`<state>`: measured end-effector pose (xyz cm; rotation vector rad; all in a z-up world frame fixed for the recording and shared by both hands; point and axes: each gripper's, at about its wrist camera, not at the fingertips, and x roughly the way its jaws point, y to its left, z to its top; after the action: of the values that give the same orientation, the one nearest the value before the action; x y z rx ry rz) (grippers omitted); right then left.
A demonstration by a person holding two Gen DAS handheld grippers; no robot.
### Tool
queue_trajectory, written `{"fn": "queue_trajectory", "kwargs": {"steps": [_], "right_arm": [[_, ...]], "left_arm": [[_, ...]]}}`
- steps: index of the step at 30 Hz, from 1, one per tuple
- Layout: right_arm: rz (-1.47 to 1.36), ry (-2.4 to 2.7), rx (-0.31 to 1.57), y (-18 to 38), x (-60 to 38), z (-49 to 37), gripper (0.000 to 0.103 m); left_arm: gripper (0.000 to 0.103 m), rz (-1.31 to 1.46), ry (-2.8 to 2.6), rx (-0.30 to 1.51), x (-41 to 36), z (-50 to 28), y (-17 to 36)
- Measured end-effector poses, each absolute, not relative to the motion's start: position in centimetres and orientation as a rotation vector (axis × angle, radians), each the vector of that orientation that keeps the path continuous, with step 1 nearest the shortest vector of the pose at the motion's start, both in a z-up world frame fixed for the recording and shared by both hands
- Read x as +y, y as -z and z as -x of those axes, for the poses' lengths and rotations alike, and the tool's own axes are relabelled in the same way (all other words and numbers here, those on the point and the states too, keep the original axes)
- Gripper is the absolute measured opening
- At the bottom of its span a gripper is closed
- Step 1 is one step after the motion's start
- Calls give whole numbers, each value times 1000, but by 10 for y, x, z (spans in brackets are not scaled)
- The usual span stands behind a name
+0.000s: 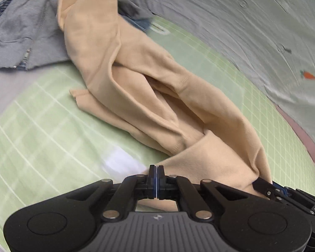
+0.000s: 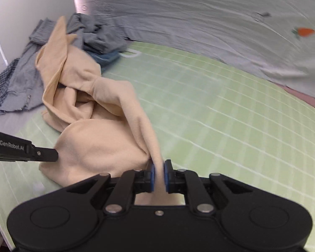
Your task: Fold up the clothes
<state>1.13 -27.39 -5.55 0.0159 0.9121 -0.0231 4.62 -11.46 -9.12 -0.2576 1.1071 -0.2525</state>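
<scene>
Bedding comes first: a pale grey sheet (image 2: 199,21) with a small carrot print (image 2: 303,32) fills the far side, and a green checked mat (image 2: 220,105) spreads across the near part. On the mat lies a beige garment (image 1: 136,79), rumpled and drawn long, its length running from the near grippers away to the far left, where it reaches a heap of grey clothes (image 2: 94,35). The right gripper (image 2: 159,173) pinches a near fold of the beige cloth, jaws narrow. The left gripper (image 1: 156,175) has its jaws pressed together at the garment's near edge; whether cloth is caught between them cannot be told.
</scene>
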Motion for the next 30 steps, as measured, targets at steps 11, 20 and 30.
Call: {"fn": "queue_trajectory", "kwargs": {"steps": [11,20,30], "right_arm": [[-91,323,987,66,-470,176,15],[-104,342,912,47,-498,202,76],[41,250,848,38,-472,146,100]], "left_arm": [[4,172,327,1166,-266,97,107],[63,121,201,1123,-272,114,85],[70,201,209,1128,-265,70,86]]}}
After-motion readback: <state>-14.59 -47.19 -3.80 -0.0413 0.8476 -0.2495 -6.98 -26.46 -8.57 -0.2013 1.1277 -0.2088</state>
